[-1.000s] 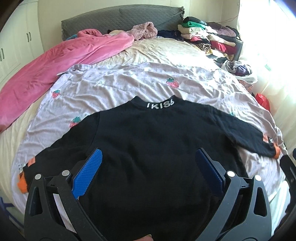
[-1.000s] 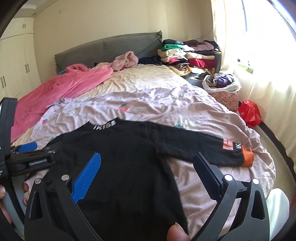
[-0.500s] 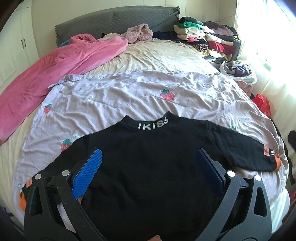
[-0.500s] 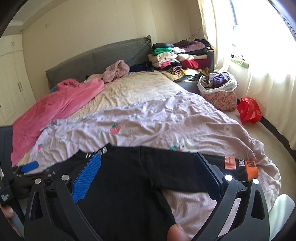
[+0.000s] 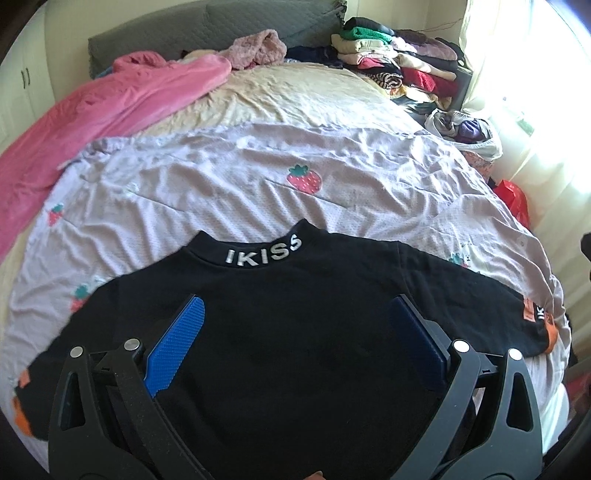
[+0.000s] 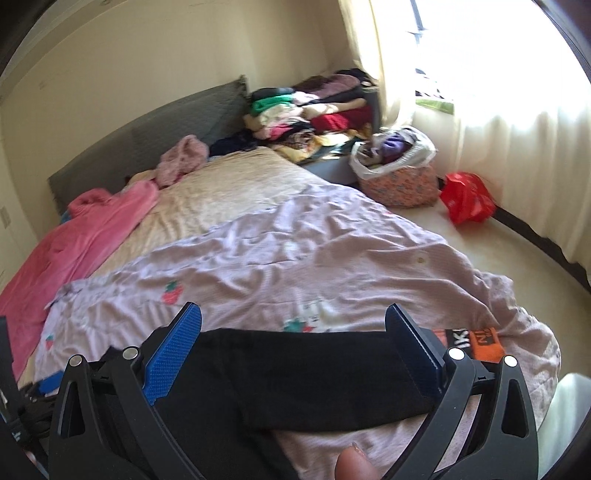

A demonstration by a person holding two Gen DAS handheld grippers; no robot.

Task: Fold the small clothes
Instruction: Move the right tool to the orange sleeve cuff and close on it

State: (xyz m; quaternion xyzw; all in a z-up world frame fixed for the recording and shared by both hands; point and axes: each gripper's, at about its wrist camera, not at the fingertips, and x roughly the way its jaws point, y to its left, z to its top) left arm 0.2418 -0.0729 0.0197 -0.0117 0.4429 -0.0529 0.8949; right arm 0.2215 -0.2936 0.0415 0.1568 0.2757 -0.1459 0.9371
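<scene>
Black sweater laid flat on the lilac sheet, both grippers spread above it

Black sweater [image 5: 295, 332] lies spread across the near end of the bed, on a lilac sheet [image 5: 221, 192] printed with strawberries. Its collar, lettered "IKISS" [image 5: 264, 253], points toward the headboard [image 5: 221, 26].

1. My left gripper [image 5: 295, 347] has its jaws spread wide and grips nothing. Its blue fingertips [image 5: 175, 350] frame the sweater's body. Whether they touch the cloth, I cannot tell.
2. My right gripper [image 6: 291, 350] also stands wide apart, with nothing between the pads. It frames the sweater's right sleeve [image 6: 314, 376], which runs straight out sideways. The sleeve ends in an orange cuff [image 6: 484, 347] just past my right finger.
3. In the right wrist view, part of my left gripper shows at the lower left edge, over the sweater's body.
4. In the left wrist view, the other sleeve reaches to the lower left, and its orange cuff [image 5: 20, 417] lies at the picture's edge.

Surroundings, outward from the sweater:
- A pink blanket [image 5: 92, 122] lies along the left side of the bed, touching the lilac sheet's far corner.
- A cream bedspread [image 6: 229, 188] covers the far half of the mattress.
- A stack of folded clothes [image 6: 306, 110] sits beside the headboard, near the window.
- A floral basket [image 6: 399, 181] of laundry and a red bag [image 6: 465, 199] stand on the floor to the right of the bed.
</scene>
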